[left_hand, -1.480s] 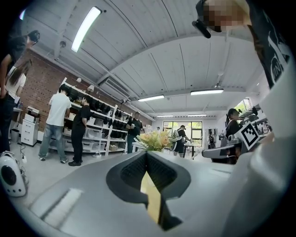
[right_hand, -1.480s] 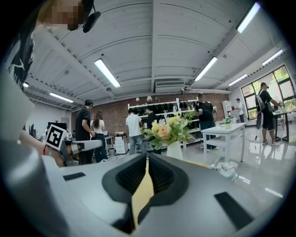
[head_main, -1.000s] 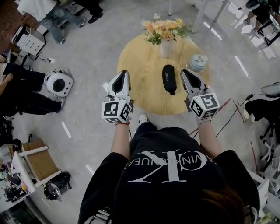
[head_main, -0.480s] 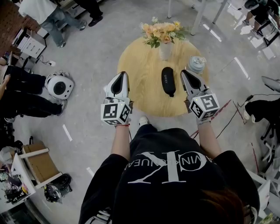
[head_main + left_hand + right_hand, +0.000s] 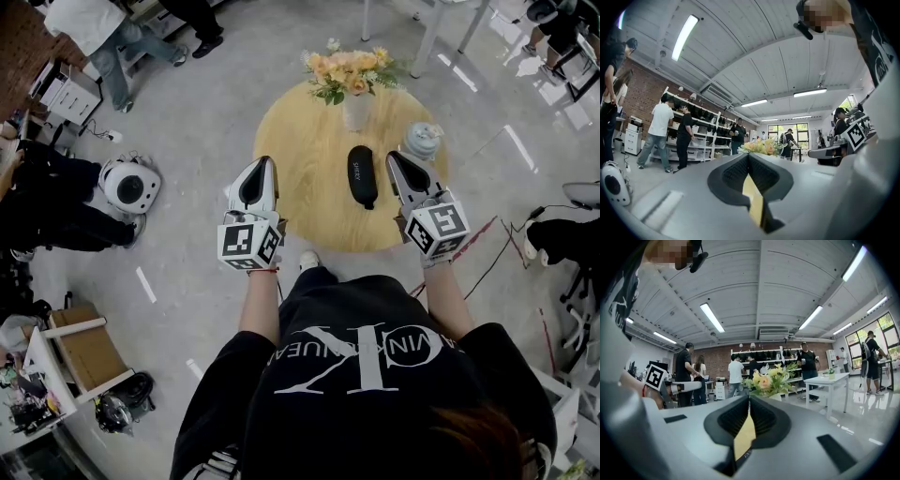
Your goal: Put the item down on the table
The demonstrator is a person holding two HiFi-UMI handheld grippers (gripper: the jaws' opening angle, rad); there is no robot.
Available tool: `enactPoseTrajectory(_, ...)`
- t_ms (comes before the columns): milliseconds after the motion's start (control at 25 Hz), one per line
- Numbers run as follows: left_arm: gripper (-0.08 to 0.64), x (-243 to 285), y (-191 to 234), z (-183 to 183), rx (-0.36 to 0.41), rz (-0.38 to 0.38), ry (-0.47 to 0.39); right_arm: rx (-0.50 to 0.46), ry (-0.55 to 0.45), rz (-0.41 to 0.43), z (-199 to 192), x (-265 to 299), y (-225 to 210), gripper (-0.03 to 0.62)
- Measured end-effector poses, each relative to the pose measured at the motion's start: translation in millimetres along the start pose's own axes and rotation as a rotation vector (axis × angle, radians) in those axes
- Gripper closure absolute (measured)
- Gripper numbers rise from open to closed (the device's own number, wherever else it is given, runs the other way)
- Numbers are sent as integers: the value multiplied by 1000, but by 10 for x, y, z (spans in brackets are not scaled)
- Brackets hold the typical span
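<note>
Since the earlier frames nothing of mine moves; only bystanders at upper left shift. The black case lies flat on the round surface, so I judge the put-down done. Left hand-held gripper and right hand-held gripper flank it, both pressed together and empty. Count: one case, one flower vase, one small pale jar.

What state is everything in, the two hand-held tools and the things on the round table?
Left tool: shut, empty, held level.
Right tool: shut, empty, held level.
Black oblong case: closed, lying flat on the round wooden table, untouched.
White vase of peach flowers: upright.
Small pale blue-green pot: upright near the table's rim.
</note>
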State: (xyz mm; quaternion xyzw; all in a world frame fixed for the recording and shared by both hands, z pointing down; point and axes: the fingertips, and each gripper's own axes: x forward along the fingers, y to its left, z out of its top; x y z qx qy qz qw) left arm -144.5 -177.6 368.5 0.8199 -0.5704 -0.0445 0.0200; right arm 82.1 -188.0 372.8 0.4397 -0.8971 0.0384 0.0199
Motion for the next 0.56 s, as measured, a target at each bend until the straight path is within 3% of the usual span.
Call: enactPoseTrajectory(560, 549, -23, 13, -16, -2, 2, 6, 9, 10, -5, -53, 2, 10, 569)
